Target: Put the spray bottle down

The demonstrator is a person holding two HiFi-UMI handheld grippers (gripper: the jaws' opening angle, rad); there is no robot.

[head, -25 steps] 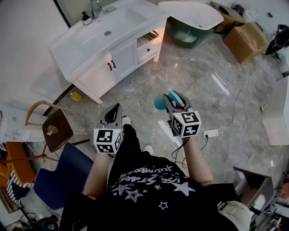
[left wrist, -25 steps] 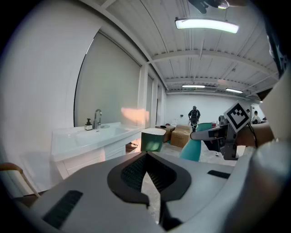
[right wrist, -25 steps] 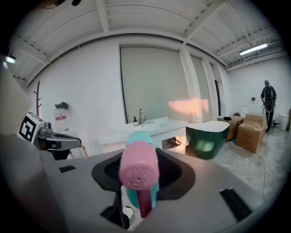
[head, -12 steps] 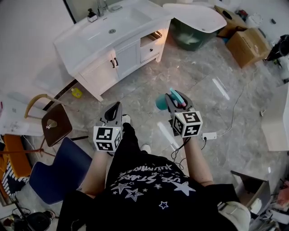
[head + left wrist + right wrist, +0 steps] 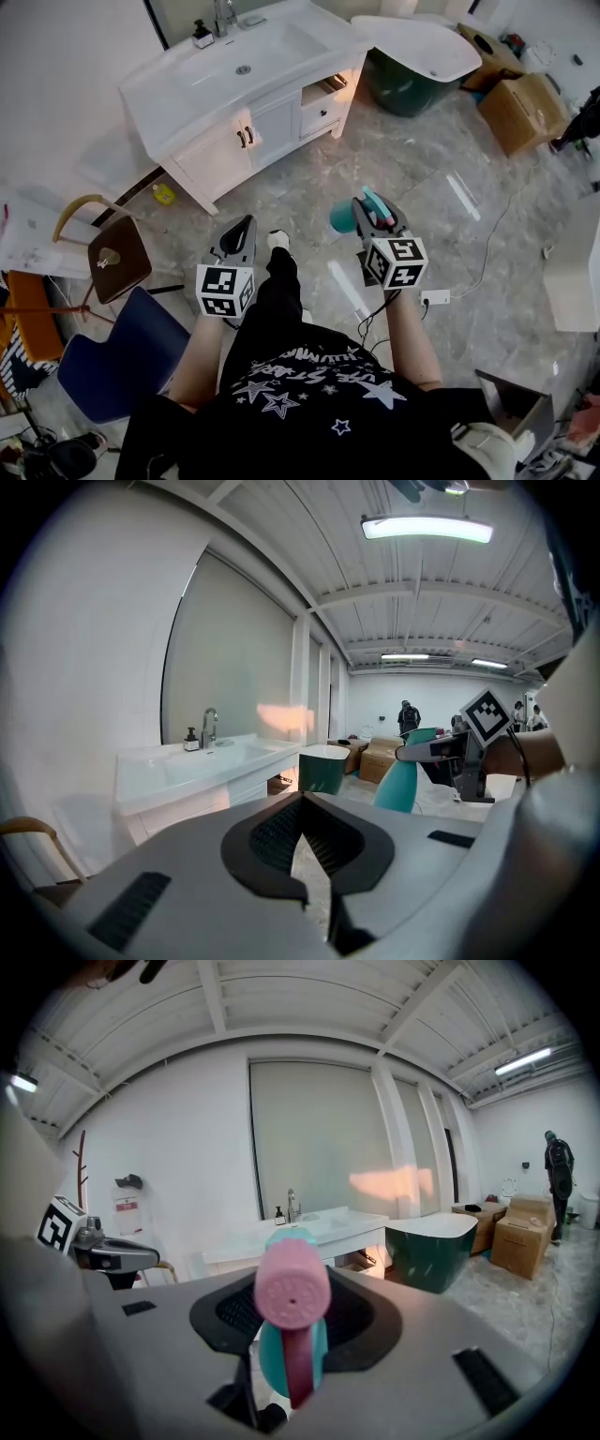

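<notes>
A teal spray bottle [image 5: 341, 217] with a pink trigger head is held off the floor, with my right gripper [image 5: 367, 212] shut on it. In the right gripper view the bottle's pink nozzle [image 5: 292, 1289] faces the camera between the jaws, hiding the teal body behind it. My left gripper [image 5: 236, 242] hangs at the same height to the left, shut and holding nothing. The left gripper view shows its jaws [image 5: 302, 804] meeting at the tips, with the spray bottle [image 5: 397, 782] out to the right. Both grippers point at the white vanity [image 5: 202, 98].
The vanity with a sink stands against the wall ahead, with a dark green bathtub [image 5: 405, 80] to its right and cardboard boxes [image 5: 527, 111] beyond. A wooden chair [image 5: 114, 259] and a blue chair [image 5: 111, 364] stand at the left. A power strip [image 5: 436, 298] with its cable lies on the marble floor.
The head view has swung, so the vanity and tub sit further right in the frame. One foot has stepped forward. Both grippers keep their places and the bottle stays gripped.
</notes>
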